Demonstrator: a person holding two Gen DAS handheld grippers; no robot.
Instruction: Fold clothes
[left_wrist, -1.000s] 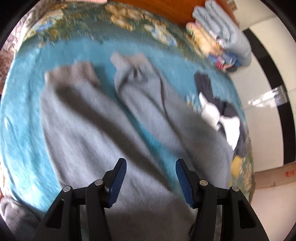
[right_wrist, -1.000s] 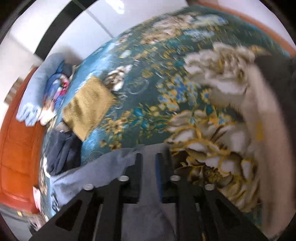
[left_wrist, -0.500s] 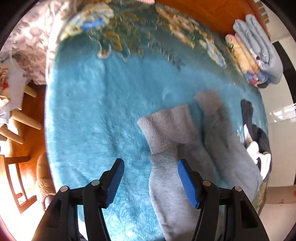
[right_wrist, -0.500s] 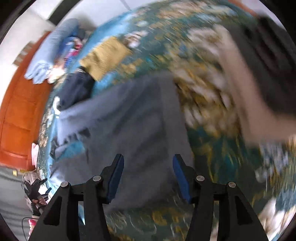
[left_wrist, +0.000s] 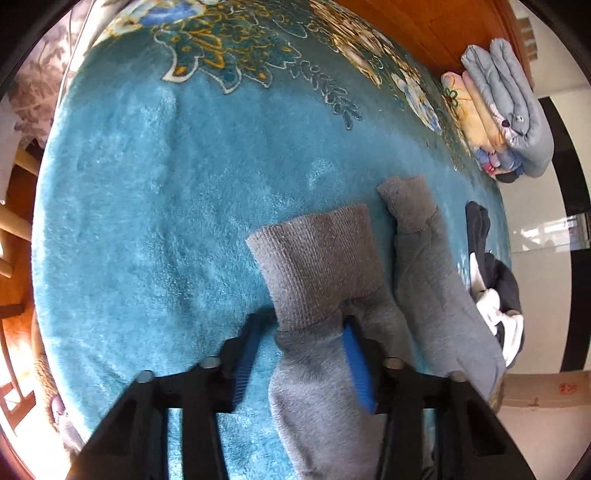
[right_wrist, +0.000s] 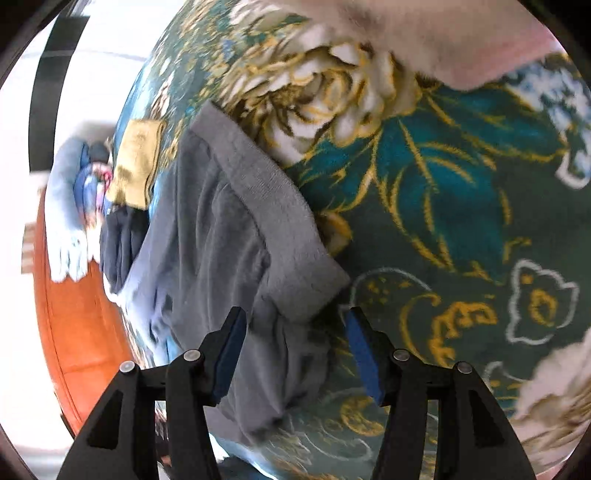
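Grey sweatpants (left_wrist: 436, 280) lie flat on the teal floral blanket (left_wrist: 166, 206), ribbed cuffs far, legs side by side. Left gripper (left_wrist: 299, 354): jaws just closing around the left leg below its cuff; pad contact unclear. Right gripper (right_wrist: 291, 350): spread, straddling the waistband corner, blurred. Only the right view shows the folded mustard cloth (right_wrist: 136, 162); only the left, the stacked quilts (left_wrist: 502, 110).
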